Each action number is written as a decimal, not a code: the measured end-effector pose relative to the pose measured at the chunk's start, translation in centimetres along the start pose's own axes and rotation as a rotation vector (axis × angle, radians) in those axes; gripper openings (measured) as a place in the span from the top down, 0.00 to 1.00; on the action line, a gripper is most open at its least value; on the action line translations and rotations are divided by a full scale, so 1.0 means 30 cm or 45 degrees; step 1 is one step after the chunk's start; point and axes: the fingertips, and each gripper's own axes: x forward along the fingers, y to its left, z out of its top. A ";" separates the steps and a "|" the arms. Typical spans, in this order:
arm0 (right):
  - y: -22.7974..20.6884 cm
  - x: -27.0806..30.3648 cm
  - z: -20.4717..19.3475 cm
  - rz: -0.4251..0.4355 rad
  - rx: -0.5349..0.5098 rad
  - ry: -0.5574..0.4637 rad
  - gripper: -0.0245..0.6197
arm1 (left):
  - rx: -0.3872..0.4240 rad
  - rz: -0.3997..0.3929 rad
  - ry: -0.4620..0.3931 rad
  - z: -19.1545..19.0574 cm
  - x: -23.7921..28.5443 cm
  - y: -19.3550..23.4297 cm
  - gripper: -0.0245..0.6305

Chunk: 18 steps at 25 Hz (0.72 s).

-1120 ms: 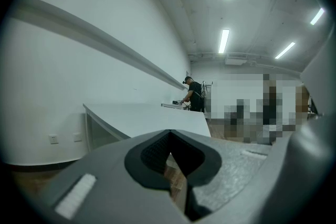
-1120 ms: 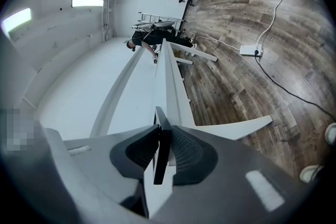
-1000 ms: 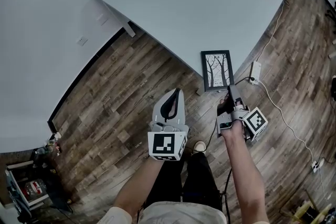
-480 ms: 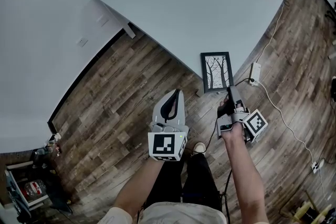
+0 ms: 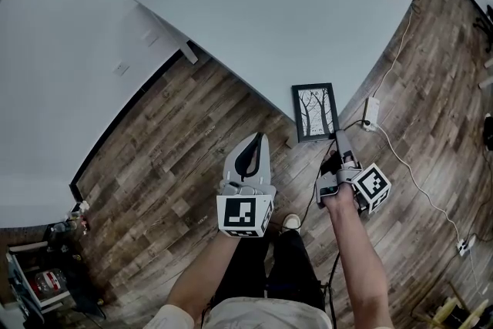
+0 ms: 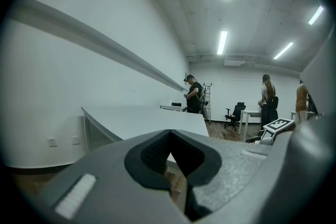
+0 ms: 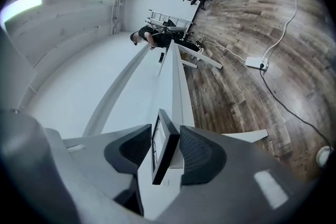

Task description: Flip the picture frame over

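The black picture frame (image 5: 314, 112) lies on the white table (image 5: 293, 4) at its near edge, with its tree print facing up. My right gripper (image 5: 337, 138) is at the frame's near right corner. In the right gripper view the frame (image 7: 164, 140) stands edge-on between the two pads, with a gap on the left side. Those jaws have just been opening and do not press on the frame. My left gripper (image 5: 257, 139) hangs over the floor left of the frame, away from the table. Its fingertips meet in the left gripper view (image 6: 170, 135), and it holds nothing.
A power strip (image 5: 370, 113) with a white cable lies on the wood floor right of the frame. Two people (image 6: 194, 94) (image 6: 268, 98) stand far off past the table, near an office chair (image 6: 234, 113). A small cart (image 5: 38, 281) stands at the lower left.
The right gripper's jaws have spread apart around the frame's corner, and it has rolled a little. The frame stays flat on the table. The left gripper has not moved.
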 end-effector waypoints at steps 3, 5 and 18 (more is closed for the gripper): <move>0.018 0.001 0.002 -0.008 -0.064 -0.003 0.66 | 0.004 -0.004 -0.011 0.022 0.003 0.007 0.96; 0.027 0.009 0.002 0.002 -0.087 0.004 0.66 | 0.007 -0.004 -0.021 0.041 0.004 0.009 0.96; -0.018 -0.004 0.007 -0.105 -0.194 0.014 0.54 | 0.031 -0.009 -0.036 0.073 -0.009 -0.009 0.96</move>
